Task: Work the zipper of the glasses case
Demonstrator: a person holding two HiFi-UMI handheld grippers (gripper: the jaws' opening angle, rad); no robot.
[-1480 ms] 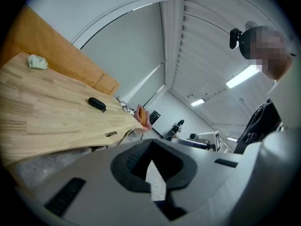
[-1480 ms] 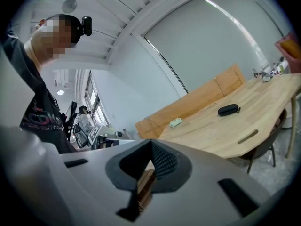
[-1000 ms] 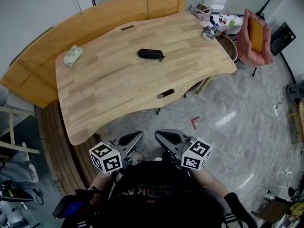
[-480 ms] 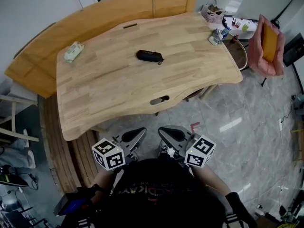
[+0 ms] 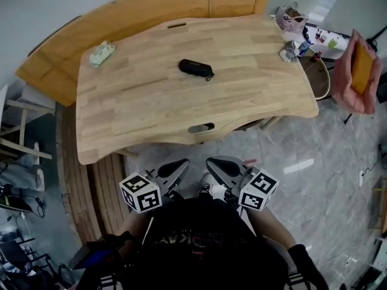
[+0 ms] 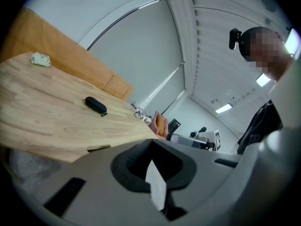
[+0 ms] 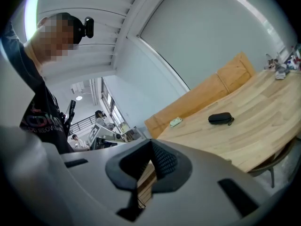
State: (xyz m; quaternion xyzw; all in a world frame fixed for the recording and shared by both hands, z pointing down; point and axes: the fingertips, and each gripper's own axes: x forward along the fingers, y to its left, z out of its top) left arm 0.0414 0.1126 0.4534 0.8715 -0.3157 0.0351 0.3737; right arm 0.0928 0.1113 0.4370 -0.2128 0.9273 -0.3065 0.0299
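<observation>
Black oblong zip-up glasses case (image 5: pixel 195 67) lies flat on the light wooden table (image 5: pixel 139 116), about mid-table and nearer the far edge than the near one. Nothing is touching it. Long axis runs roughly crosswise to the person, slightly skewed. A small pull loop (image 5: pixel 210 76) sticks out of the end on the person's right, so the zipper probably starts there.

Left gripper (image 5: pixel 179 165) and right gripper (image 5: pixel 215 164) are side by side close to the body, off the table, short of its near edge. Both have their jaws closed together on nothing, as each gripper view confirms.

The case is well ahead of both and sits almost on the line between them, so neither is clearly nearer. My read: it's a straight forward reach over the near edge. Right takes the pull end, left steadies the opposite end, and both need to open their jaws first.
</observation>
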